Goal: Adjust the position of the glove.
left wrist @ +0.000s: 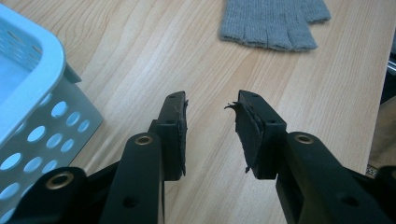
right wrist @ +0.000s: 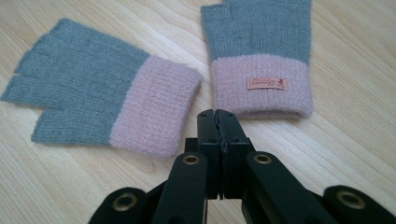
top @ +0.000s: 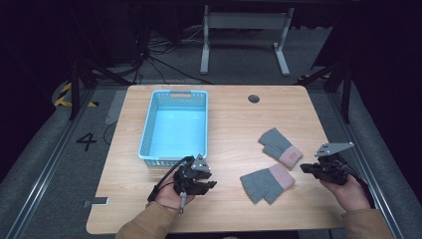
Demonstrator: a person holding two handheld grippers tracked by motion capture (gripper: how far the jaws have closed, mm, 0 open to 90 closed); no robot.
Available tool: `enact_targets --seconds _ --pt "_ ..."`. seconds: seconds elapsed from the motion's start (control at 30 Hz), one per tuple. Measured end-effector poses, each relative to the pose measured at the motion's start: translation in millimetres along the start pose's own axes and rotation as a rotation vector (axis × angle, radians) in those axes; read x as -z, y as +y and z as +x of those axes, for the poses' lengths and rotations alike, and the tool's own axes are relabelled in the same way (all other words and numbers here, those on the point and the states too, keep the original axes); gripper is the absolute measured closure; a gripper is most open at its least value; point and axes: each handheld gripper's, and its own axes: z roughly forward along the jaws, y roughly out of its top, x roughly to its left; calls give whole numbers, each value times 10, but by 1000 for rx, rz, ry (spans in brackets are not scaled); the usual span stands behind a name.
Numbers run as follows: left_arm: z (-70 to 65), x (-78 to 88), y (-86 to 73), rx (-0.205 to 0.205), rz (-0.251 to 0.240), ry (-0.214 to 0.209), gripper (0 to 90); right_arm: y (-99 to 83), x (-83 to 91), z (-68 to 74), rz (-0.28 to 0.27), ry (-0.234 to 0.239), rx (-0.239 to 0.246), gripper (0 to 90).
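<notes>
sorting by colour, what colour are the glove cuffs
Pale pink cuffs on grey gloves, clearest in the right gripper view.

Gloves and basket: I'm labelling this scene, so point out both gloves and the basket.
Near glove (top: 267,182), high view, grey finger part.
Far glove (top: 280,146), high view, middle of the glove.
Basket (top: 148,130), high view, left wall.

Overhead and close tool cameras share the gloves (top: 268,181).

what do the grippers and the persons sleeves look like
Both grippers are black with two flat-padded jaws and brass-ringed screw holes. The left gripper trails a black cable; its pads are frayed. The right gripper carries a grey three-cornered plate. The sleeves are tan.
</notes>
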Motion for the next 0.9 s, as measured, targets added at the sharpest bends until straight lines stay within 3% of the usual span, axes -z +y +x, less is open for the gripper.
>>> enact_targets --seconds 0.57,0.9 --pt "-17 0 26 -14 -6 -23 636 1 -72 70 47 9 37 897" --pt "-22 -28 48 -18 -7 -27 636 -34 -201 90 85 5 44 897"
